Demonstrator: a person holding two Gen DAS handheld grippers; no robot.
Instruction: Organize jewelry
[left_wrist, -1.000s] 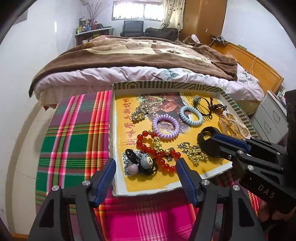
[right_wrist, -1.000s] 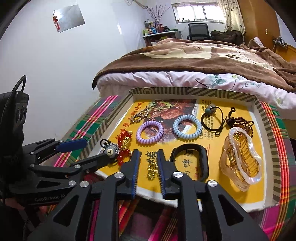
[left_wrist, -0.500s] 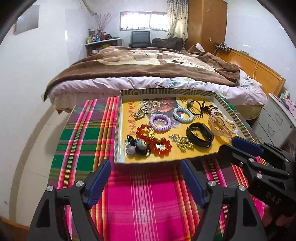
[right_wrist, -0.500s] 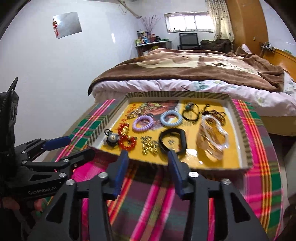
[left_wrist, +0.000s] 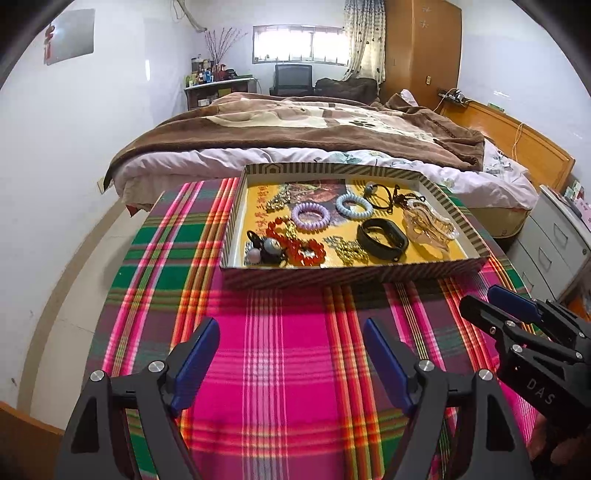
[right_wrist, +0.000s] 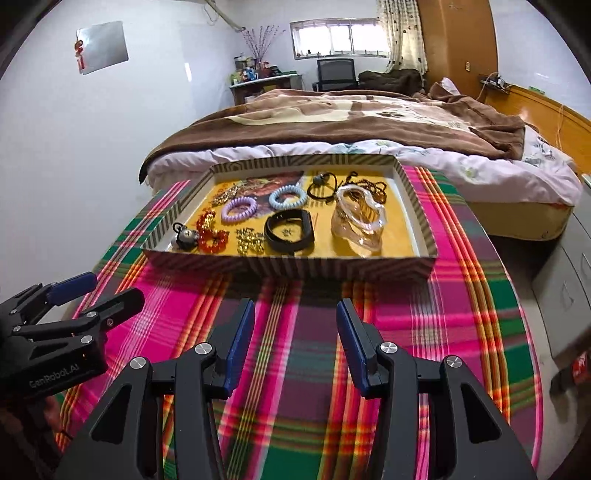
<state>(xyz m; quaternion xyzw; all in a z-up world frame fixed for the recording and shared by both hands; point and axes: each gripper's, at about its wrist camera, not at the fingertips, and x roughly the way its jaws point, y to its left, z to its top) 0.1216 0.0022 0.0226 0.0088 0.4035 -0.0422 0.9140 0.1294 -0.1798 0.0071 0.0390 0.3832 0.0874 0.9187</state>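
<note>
A striped shallow box with a yellow floor holds the jewelry: a black wristband, a red bead bracelet, a gold chain, a purple coil tie, a blue coil tie, a clear hair claw and a black charm tie. My left gripper is open and empty over the plaid cloth, well short of the box. My right gripper is open and empty, also short of it.
The box sits on a small table under a pink and green plaid cloth. A bed with a brown blanket stands just behind. Grey drawers are at the right. A white wall is at the left.
Both grippers have pulled back from the box toward me. The right gripper has opened and left the black wristband lying in the box. The left gripper stayed open.
</note>
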